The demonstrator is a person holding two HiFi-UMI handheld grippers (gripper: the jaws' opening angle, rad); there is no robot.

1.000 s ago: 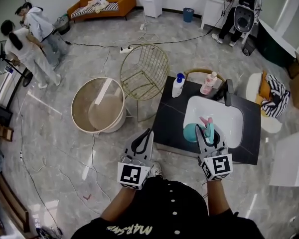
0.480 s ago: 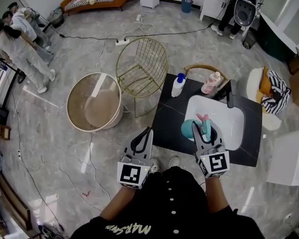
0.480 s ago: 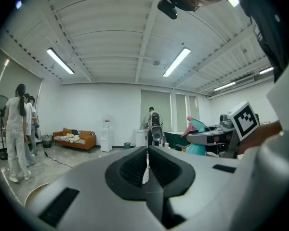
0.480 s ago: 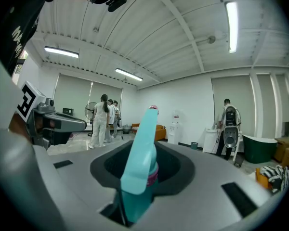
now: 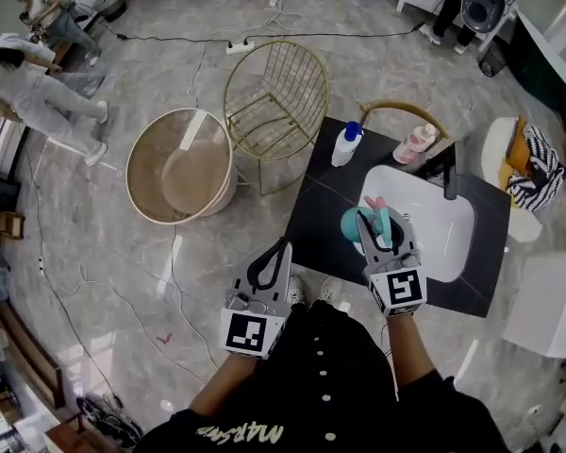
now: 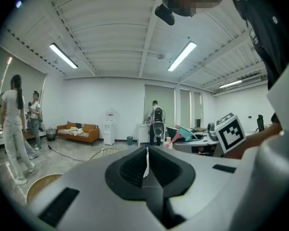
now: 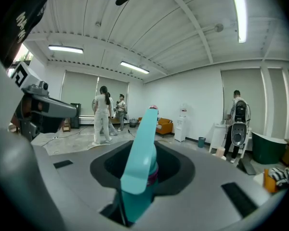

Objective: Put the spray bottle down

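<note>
Jaws of the left gripper [image 5: 279,251] sit pressed together with nothing between them, hanging over the floor just short of the black square counter [image 5: 325,217]. Further right, the right gripper [image 5: 381,223] clamps the teal plastic spray bottle with a pink nozzle [image 5: 351,225], holding it over the left rim of the white sink basin [image 5: 443,239].

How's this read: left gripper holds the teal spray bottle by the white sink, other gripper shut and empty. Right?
Wrong side. The right gripper holds the teal spray bottle by the white sink; the left gripper is the shut, empty one. The right gripper view shows the bottle between its jaws.
</note>
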